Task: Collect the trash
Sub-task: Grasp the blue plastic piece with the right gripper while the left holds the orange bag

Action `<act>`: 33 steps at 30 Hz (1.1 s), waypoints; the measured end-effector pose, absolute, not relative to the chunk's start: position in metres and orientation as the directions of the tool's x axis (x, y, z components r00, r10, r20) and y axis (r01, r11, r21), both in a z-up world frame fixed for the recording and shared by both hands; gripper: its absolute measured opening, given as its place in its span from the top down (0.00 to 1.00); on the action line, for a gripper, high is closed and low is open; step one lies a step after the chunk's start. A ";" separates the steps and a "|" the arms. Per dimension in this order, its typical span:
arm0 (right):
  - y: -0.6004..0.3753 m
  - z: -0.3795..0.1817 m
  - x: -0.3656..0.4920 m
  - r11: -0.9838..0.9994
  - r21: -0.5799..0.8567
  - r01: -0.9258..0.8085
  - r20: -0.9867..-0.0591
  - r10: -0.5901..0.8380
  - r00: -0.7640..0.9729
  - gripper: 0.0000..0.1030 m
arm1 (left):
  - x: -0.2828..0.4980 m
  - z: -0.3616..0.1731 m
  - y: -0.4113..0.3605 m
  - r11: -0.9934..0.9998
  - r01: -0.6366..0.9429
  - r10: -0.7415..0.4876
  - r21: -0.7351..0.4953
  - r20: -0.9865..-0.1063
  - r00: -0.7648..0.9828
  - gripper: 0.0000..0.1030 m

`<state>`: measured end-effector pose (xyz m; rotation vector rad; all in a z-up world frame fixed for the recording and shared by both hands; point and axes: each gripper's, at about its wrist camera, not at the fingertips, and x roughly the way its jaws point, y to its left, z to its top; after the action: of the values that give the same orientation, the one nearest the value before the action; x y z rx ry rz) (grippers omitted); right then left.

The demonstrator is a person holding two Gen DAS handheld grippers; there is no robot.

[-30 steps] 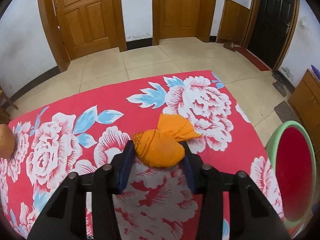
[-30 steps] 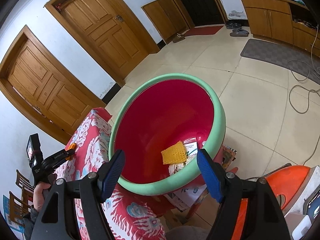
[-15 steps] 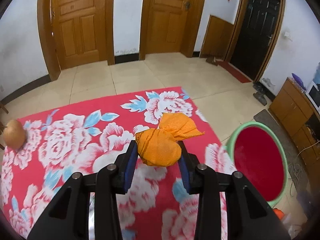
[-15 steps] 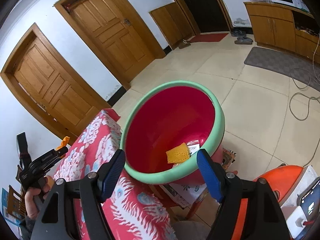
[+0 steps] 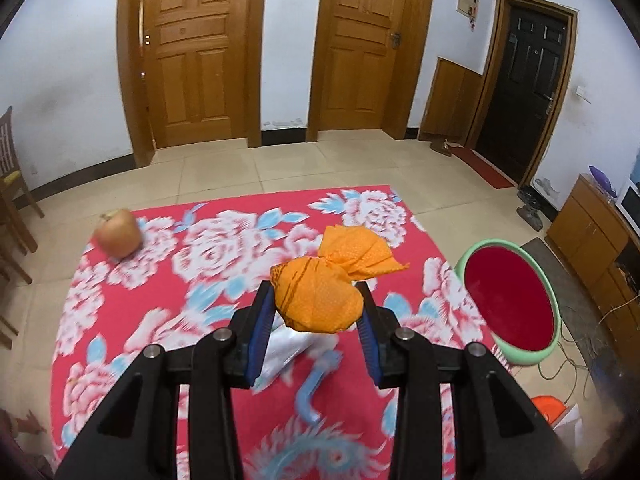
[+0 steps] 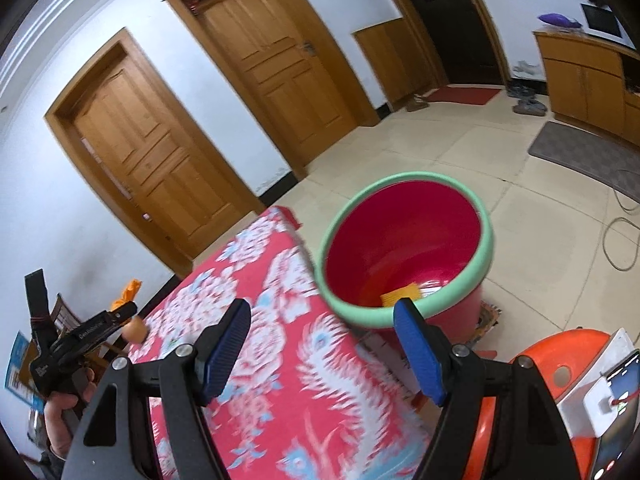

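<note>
My left gripper (image 5: 316, 304) is shut on a crumpled orange paper bundle (image 5: 320, 292) and holds it in the air above the red flowered tablecloth (image 5: 208, 256). A red bin with a green rim (image 5: 508, 300) stands on the floor past the table's right edge. In the right wrist view that bin (image 6: 400, 240) holds a yellow scrap (image 6: 400, 294). My right gripper (image 6: 320, 308) is open and empty, raised over the table corner near the bin. The left gripper (image 6: 120, 312) with its orange bundle (image 6: 130, 290) shows at the far left there, in a person's hand (image 6: 60, 408).
A round brownish fruit (image 5: 119, 233) lies at the table's far left. A clear plastic wrapper (image 5: 284, 344) lies below the left gripper. An orange stool (image 6: 560, 344) with a phone (image 6: 616, 380) stands beside the bin. Cables trail on the floor; a chair (image 5: 8, 184) stands left.
The left gripper has lifted the orange bundle well above the cloth and swung right, bringing the whole bin into view. The right gripper has risen and pulled back from the bin toward the table.
</note>
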<state>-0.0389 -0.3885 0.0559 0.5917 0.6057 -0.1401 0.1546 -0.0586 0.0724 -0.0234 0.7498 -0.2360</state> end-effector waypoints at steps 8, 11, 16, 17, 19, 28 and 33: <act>-0.335 0.082 -0.049 0.866 0.468 0.175 -0.537 0.121 0.835 0.26 | 0.118 0.067 -0.006 0.983 0.136 -0.183 -0.123 -0.653 0.735 0.61; -0.311 0.091 -0.048 0.881 0.455 0.133 -0.536 0.151 0.831 0.26 | 0.109 0.062 0.013 0.986 0.102 -0.162 -0.128 -0.654 0.739 0.61; -0.273 0.082 -0.032 0.902 0.424 0.086 -0.581 0.197 0.790 0.27 | 0.101 0.049 0.042 0.991 0.047 -0.119 -0.125 -0.664 0.739 0.61; -0.264 0.076 -0.026 0.905 0.419 0.079 -0.597 0.209 0.775 0.28 | 0.101 0.046 0.046 0.991 0.038 -0.113 -0.126 -0.666 0.737 0.61; -0.251 0.065 -0.017 0.908 0.414 0.070 -0.622 0.226 0.750 0.29 | 0.103 0.040 0.055 0.991 0.023 -0.106 -0.130 -0.675 0.730 0.61; -0.196 0.034 0.029 0.940 0.340 0.023 -0.707 0.240 0.665 0.39 | 0.110 0.017 0.080 0.986 -0.014 -0.105 -0.164 -0.694 0.712 0.61; -0.172 0.014 0.051 0.950 0.313 0.000 -0.744 0.245 0.622 0.47 | 0.111 0.012 0.085 0.986 -0.015 -0.107 -0.168 -0.692 0.714 0.61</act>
<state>0.0508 -0.1723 0.0141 0.2960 0.8913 0.1431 0.1105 0.0845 0.0116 -0.1662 0.7744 -0.0507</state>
